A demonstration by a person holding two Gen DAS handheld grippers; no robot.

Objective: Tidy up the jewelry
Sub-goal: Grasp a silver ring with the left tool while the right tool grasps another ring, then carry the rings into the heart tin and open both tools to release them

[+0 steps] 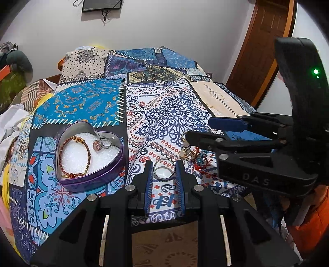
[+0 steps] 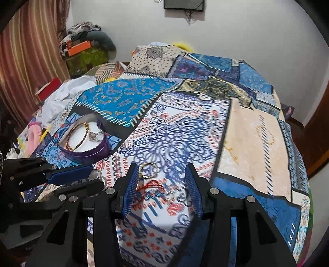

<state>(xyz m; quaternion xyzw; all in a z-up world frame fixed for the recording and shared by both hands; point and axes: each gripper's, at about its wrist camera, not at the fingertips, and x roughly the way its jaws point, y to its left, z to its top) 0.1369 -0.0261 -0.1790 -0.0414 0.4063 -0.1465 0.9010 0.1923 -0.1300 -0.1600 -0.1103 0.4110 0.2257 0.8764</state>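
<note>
A purple heart-shaped tin (image 1: 90, 180) sits on the patterned cloth and holds a red-gold braided bracelet (image 1: 87, 152) and a pink-stone ring (image 1: 101, 143); it also shows in the right wrist view (image 2: 90, 153). A silver band ring (image 1: 164, 169) lies on the cloth between the open fingertips of my left gripper (image 1: 164, 170). My right gripper (image 2: 162, 174) is open over a gold ring (image 2: 148, 170) and a red thread piece (image 2: 153, 184). In the left wrist view the right gripper (image 1: 201, 129) hovers by a small jewelry pile (image 1: 193, 155).
The patchwork cloth (image 1: 164, 115) covers the table. White crumpled paper (image 2: 65, 92) and clutter lie at the left edge. A wooden door (image 1: 263, 41) stands at the right. A dark frame (image 2: 184, 4) hangs on the wall behind.
</note>
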